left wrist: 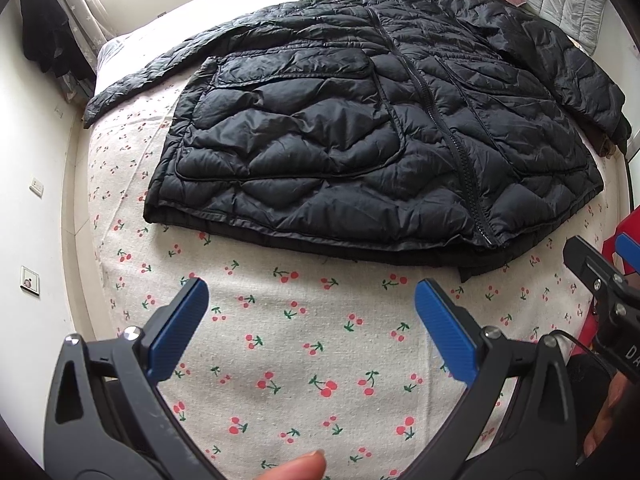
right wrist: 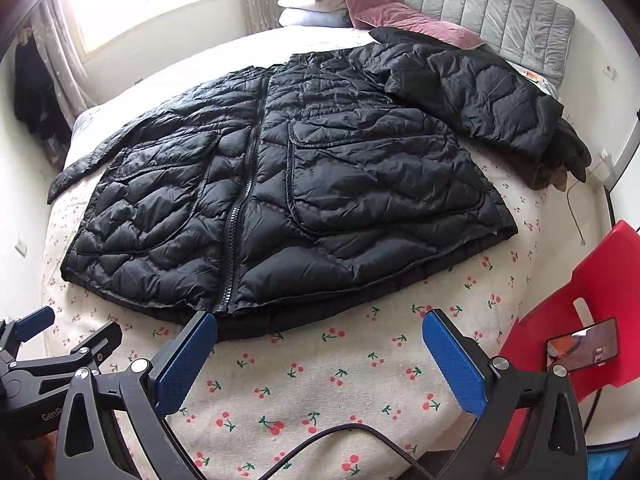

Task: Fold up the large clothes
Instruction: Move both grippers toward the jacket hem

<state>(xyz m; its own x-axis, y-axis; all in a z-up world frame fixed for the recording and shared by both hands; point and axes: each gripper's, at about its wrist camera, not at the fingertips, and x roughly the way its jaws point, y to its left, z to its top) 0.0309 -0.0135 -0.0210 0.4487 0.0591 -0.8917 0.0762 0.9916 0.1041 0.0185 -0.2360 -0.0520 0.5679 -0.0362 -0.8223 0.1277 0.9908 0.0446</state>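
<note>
Blue-padded left gripper (left wrist: 312, 304) and right gripper (right wrist: 320, 336) hover over cherry-print bedsheet (left wrist: 304, 344), jaws spread wide, holding nothing. Black quilted jacket (left wrist: 360, 140) lies flat beyond, zipper up, hem nearest you, sleeves out sideways. Your first fold probably sleeve: pinch one cuff, drag across chest, keep puffy fabric low. Pink pillow (right wrist: 384, 12) at headboard.

Bare sheet (right wrist: 320, 384) before the jacket (right wrist: 288, 200); red chair (right wrist: 592, 304) perhaps crowds right.
</note>
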